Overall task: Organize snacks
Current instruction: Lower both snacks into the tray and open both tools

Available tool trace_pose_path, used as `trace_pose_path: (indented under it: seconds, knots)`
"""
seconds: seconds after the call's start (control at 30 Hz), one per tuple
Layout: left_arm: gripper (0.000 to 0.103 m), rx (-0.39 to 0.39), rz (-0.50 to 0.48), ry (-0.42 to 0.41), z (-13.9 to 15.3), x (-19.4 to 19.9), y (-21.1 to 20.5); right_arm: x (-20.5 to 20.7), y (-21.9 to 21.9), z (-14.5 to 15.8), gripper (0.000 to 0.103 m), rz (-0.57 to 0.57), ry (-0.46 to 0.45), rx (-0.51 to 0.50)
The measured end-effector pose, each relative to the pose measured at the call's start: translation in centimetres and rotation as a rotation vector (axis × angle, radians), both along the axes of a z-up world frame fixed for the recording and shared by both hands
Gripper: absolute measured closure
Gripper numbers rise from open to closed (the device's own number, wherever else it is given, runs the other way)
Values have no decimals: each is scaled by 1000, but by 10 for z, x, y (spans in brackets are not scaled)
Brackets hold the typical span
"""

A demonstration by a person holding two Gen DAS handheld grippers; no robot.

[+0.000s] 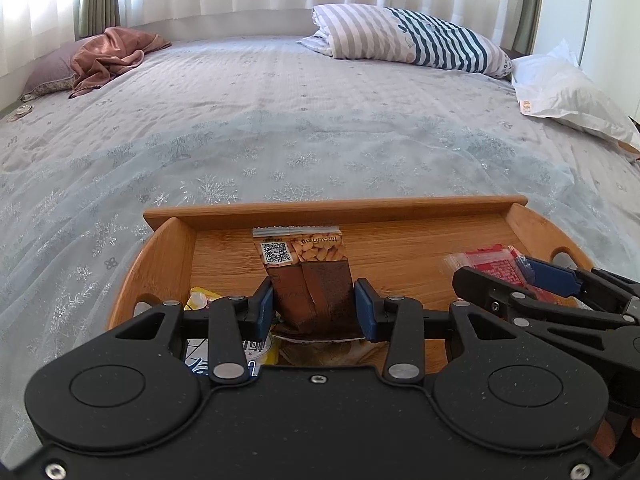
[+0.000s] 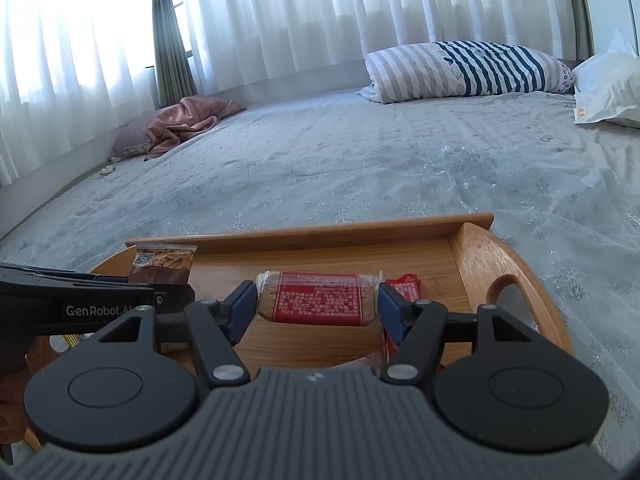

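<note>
A wooden tray (image 1: 336, 206) with cut-out handles lies on the bed. My left gripper (image 1: 314, 308) is shut on a brown peanut packet (image 1: 308, 280) with a QR code; the packet's far end points at the tray's back wall. My right gripper (image 2: 318, 304) is shut on a red-labelled snack bar (image 2: 316, 296) in clear wrap, held crosswise over the tray floor (image 2: 320, 344). In the left wrist view the right gripper (image 1: 508, 276) and its red bar (image 1: 492, 264) sit at the right. In the right wrist view the left gripper (image 2: 168, 286) and peanut packet (image 2: 164, 260) sit at the left.
A yellow packet (image 1: 200, 298) and a pale packet (image 1: 320, 350) lie under the left gripper in the tray. A second red packet (image 2: 404, 292) lies beside the right pad. On the bed are a striped pillow (image 1: 412, 36), a white pillow (image 1: 568, 92) and a pink cloth (image 1: 112, 56).
</note>
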State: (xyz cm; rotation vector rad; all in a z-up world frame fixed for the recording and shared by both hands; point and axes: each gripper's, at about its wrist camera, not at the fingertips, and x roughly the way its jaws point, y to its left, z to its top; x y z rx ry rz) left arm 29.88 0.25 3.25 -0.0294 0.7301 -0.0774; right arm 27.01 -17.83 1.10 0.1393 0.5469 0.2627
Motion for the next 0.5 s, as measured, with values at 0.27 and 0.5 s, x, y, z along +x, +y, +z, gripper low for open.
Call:
trace_pose_path:
  seconds: [0.27, 0.5]
  knots:
    - [64, 7, 4, 12, -5, 0, 0, 0, 5, -1, 35, 8, 3, -21]
    - [63, 1, 8, 12, -6, 1, 1, 1, 4, -2, 32, 13, 11, -13]
